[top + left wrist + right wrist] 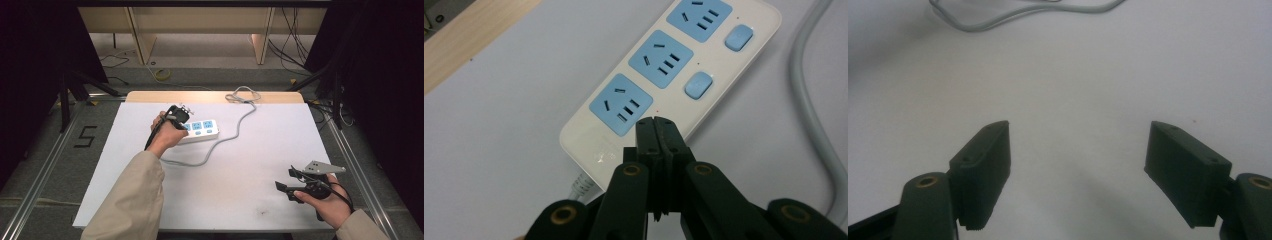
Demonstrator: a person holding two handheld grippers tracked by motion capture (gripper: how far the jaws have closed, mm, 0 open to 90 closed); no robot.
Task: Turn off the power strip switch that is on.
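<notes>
Basically: left forearm in a beige sleeve (132, 200) reaches forward from the bottom edge to the far-left part of the white table top (240, 195), hand wrapped round the black left gripper (178, 119). In the left gripper view its jaws are pressed together with nothing between, tips (656, 131) over the near end of the white plastic three-socket power strip with blue socket faces (674, 75); can't tell if they touch it

Right hand (327, 202) sits low at the near-right corner, well apart from the strip, holding the right gripper (286, 181) with its grey three-cornered plate on top. Its jaws stand wide apart over bare table, empty

Writing: a black "5" marked on the floor (86, 136) left of the table. No print readable on the strip

Strip lies left of centre, towards the far edge, long axis roughly left-right, slightly skewed. Two blue switches (699, 85) visible beside the sockets. Its grey cable (235, 132) loops across the table to the far edge
</notes>
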